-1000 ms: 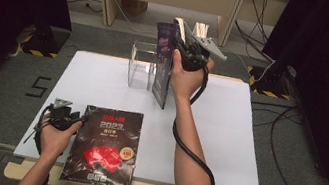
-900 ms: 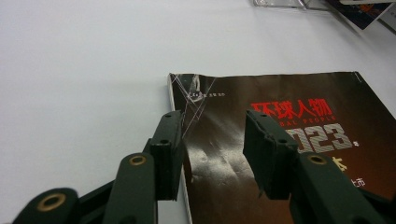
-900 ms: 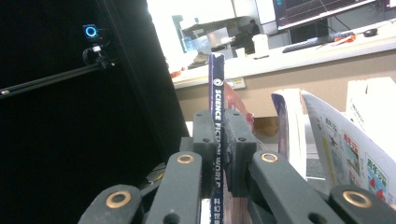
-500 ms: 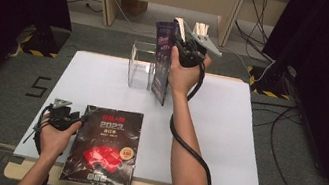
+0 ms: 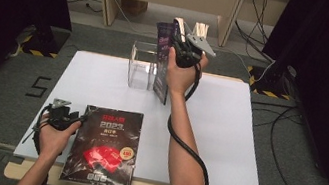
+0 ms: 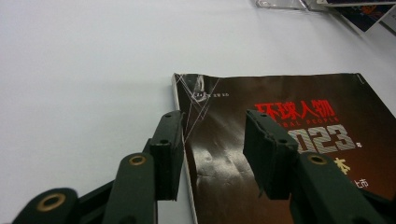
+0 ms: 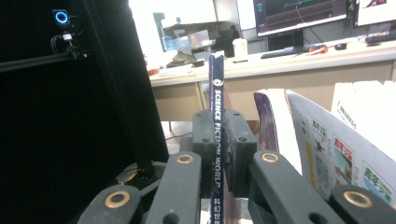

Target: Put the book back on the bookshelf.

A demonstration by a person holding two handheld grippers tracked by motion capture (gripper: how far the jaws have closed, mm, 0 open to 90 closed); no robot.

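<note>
2 black jaws of the right gripper (image 7: 218,154) pinch the thin dark magazine (image 7: 217,116) by its spine, upright above the clear box (image 5: 142,66). The left gripper (image 6: 217,156) has its jaws spread over the corner of the flat black magazine (image 6: 280,140) on the table (image 5: 227,128).

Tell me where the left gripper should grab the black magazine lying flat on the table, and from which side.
Grip the black magazine at its spine edge, near the far left corner, coming in low from its left. It lies flat, so only an edge offers purchase, and the left gripper already stands open astride that edge. A jaw probably has to slip under the spine.

A magazine (image 5: 104,146) lies at the table's (image 5: 226,133) near edge, well before the clear holder (image 5: 141,66) at its far edge.
</note>
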